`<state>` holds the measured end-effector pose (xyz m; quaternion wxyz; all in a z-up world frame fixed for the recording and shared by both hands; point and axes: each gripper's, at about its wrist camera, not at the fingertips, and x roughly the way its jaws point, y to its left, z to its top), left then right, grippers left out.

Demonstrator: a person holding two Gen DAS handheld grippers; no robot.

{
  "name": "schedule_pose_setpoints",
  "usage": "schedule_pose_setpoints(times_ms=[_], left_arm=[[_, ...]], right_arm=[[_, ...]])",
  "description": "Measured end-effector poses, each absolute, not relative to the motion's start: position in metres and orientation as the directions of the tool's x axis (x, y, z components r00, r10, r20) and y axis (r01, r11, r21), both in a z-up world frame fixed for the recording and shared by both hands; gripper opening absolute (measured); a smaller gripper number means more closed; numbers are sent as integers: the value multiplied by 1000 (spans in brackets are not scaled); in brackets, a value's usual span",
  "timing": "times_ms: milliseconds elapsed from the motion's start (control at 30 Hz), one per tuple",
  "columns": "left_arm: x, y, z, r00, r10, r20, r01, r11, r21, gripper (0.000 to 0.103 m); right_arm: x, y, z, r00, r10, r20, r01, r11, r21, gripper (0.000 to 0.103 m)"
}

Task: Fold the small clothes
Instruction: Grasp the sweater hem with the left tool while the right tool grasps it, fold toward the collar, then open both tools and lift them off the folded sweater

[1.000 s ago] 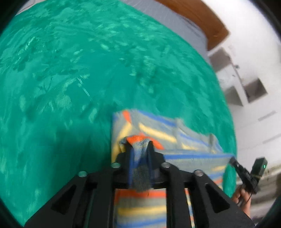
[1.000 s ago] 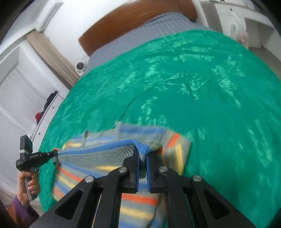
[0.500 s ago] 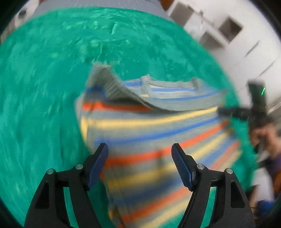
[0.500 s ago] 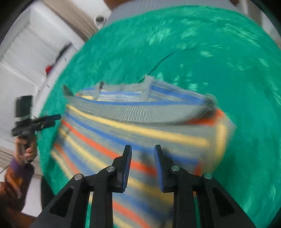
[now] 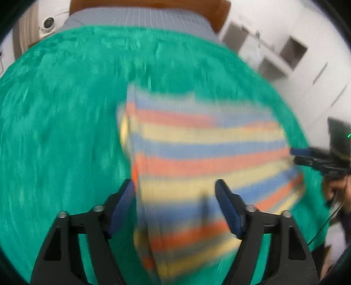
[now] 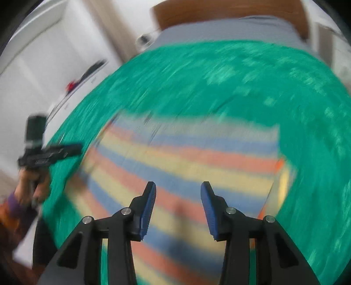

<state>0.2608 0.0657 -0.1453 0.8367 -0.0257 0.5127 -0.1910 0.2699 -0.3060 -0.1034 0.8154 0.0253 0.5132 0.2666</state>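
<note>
A small striped garment in grey, blue, orange and yellow lies folded flat on the green bedspread. It also shows in the right wrist view. My left gripper is open and empty, above the garment's near left part. My right gripper is open and empty, above the garment's near middle. Each gripper shows from the side in the other's view, the right one at the garment's right edge and the left one at its left edge. Both views are blurred by motion.
A grey sheet and a brown headboard lie beyond the bedspread. White shelves stand to the right of the bed and white cupboards to the left. A small white round device sits at the bed's far left corner.
Both grippers let go of the garment's top edge and opened. The lifted layer dropped flat onto the garment. Both grippers drew back and tilted up.
</note>
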Motion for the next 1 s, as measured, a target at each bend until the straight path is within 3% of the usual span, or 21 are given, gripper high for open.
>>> schedule_pose_setpoints(times_ms=[33, 67, 267, 333, 400, 467, 567, 700, 1000], left_arm=[[247, 67, -162, 369, -268, -890, 279, 945, -169, 39], [235, 73, -169, 375, -209, -903, 266, 957, -111, 36], [206, 95, -162, 421, -186, -888, 183, 976, -118, 36], [188, 95, -153, 459, -183, -870, 148, 981, -128, 46], [171, 87, -144, 505, -157, -849, 135, 986, -103, 75], [154, 82, -137, 567, -102, -818, 114, 992, -45, 85], [141, 71, -137, 601, -44, -798, 93, 996, 15, 85], [137, 64, -136, 602, -18, -798, 84, 996, 41, 85], [124, 60, -129, 620, 34, -784, 67, 993, 96, 85]], right_arm=[[254, -306, -117, 301, 410, -861, -422, 867, 266, 43], [236, -308, -136, 280, 315, -907, -420, 890, 179, 41], [187, -331, -137, 337, 243, -910, -305, 942, 139, 40], [177, -333, -131, 367, 243, -898, -269, 952, 148, 43], [160, -343, -125, 428, 280, -859, -226, 954, 198, 45], [144, -353, -121, 482, 295, -825, -189, 955, 231, 53], [124, -367, -119, 560, 291, -776, -134, 956, 262, 60], [101, -381, -128, 573, 285, -769, -80, 953, 293, 60], [77, -376, -142, 610, 232, -758, -92, 970, 224, 68]])
